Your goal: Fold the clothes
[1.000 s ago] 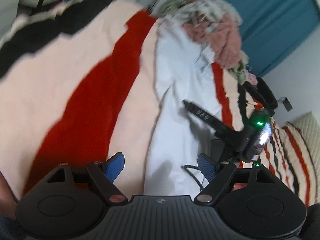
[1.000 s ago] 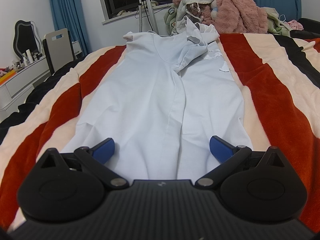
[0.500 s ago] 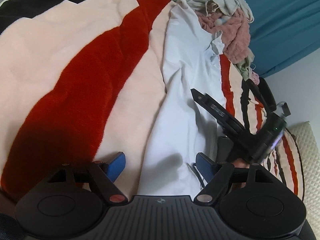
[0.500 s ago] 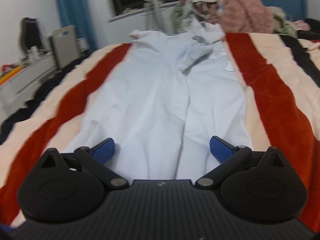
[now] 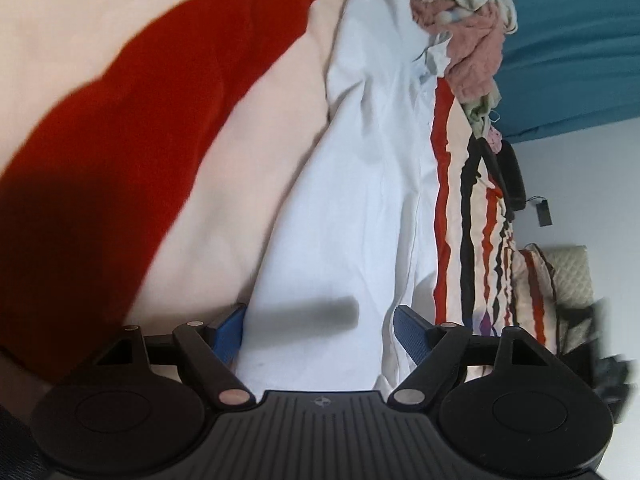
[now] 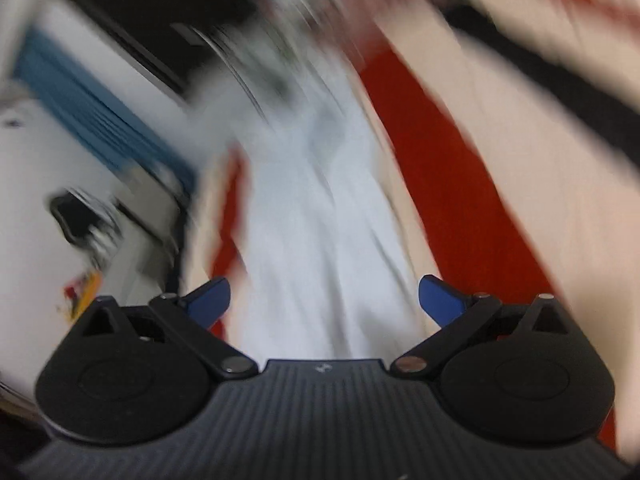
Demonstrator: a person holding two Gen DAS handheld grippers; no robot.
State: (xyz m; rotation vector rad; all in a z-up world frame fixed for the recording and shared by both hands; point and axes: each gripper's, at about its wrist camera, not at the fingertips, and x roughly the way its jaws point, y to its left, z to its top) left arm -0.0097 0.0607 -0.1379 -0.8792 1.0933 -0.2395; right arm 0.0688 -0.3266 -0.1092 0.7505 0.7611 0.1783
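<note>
Left wrist: white garment point(image 5: 352, 200) hem between left gripper point(image 5: 320, 328) fingers

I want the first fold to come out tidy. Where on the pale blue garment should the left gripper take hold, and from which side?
Probably the near hem corner of the pale blue garment, approached from its left edge. The garment lies flat and lengthwise on the striped blanket, so only its edges offer a lip. The left gripper already hangs open over that end, one finger beside the edge.

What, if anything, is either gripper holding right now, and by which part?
Nothing is held. The left gripper and right gripper both stand open over the white garment, with no pad pressing on its fabric.
</note>
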